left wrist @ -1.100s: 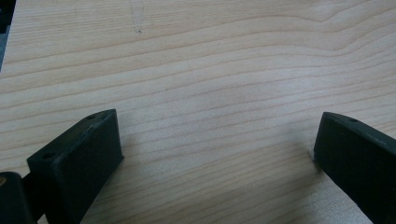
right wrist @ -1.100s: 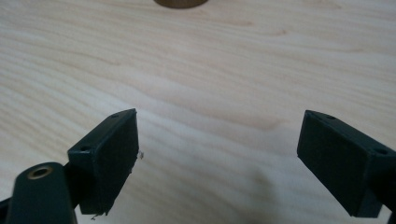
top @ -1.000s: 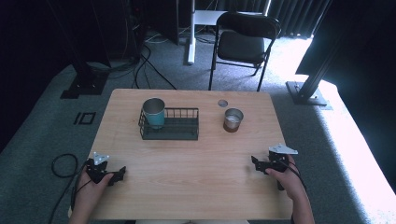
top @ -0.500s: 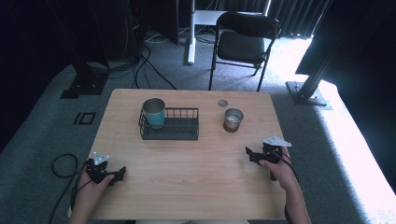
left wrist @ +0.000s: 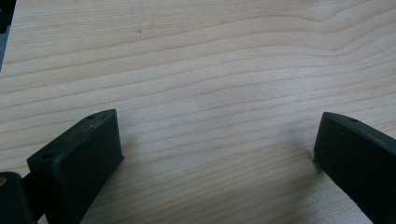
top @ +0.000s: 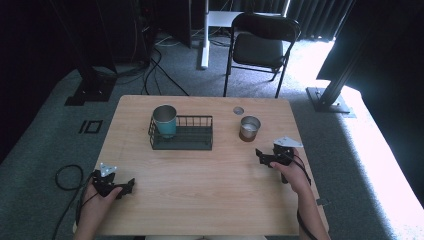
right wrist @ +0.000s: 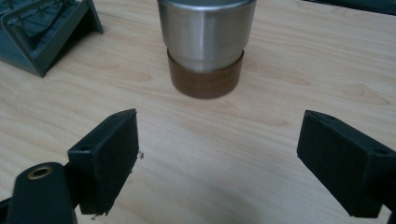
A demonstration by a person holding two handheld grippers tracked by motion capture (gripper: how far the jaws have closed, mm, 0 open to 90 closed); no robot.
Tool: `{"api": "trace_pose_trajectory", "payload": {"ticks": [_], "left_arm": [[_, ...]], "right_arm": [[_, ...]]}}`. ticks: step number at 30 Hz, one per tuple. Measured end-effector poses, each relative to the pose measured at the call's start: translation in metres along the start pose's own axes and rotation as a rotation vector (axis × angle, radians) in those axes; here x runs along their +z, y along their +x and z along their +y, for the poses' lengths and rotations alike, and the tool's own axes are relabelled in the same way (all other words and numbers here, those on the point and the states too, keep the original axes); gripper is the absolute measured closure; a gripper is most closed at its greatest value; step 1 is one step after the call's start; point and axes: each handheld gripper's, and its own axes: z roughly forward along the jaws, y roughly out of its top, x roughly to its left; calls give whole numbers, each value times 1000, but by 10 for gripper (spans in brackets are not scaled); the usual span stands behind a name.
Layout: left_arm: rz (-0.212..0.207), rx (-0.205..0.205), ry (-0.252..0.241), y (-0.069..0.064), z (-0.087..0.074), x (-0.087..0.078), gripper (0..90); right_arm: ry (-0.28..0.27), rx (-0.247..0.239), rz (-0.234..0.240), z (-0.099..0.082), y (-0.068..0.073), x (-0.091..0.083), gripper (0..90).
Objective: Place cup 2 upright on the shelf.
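Wood-grained and pale, the tabletop (top: 200,170) carries few things. Toward its far side stands a dark wire basket (top: 182,135), with a teal-and-steel cup (top: 165,120) upright in its left end. Right of the basket, apart from it, stands the steel cup (top: 249,128) that the right gripper (top: 264,156) points at; a small round lid (top: 238,110) lies just beyond it.

Seen from the right gripper view, the steel cup (right wrist: 205,44) is upright, brushed metal above and a brown band around its base, a corner of the basket (right wrist: 44,32) off to one side. The right gripper (right wrist: 217,158) is spread wide with nothing between its jaws, near the cup but not touching. The left gripper (top: 119,187) rests at the near left edge, well apart from everything; in its own view it (left wrist: 217,154) is equally wide and empty over bare wood.

The cup looks rigid and probably light if empty; its contents cannot be made out. Smooth metal walls are likely slippery, so a firm squeeze across the straight mid-wall, above the band, seems best. The brown band may offer more friction lower down.
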Motion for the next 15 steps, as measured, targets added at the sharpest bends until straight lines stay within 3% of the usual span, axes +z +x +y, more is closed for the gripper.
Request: {"api": "trace_pose_trajectory", "payload": {"ticks": [15], "left_arm": [[0, 0, 0, 0, 0, 0, 17]], "right_arm": [[-31, 17, 5, 17, -5, 28, 124]]}}
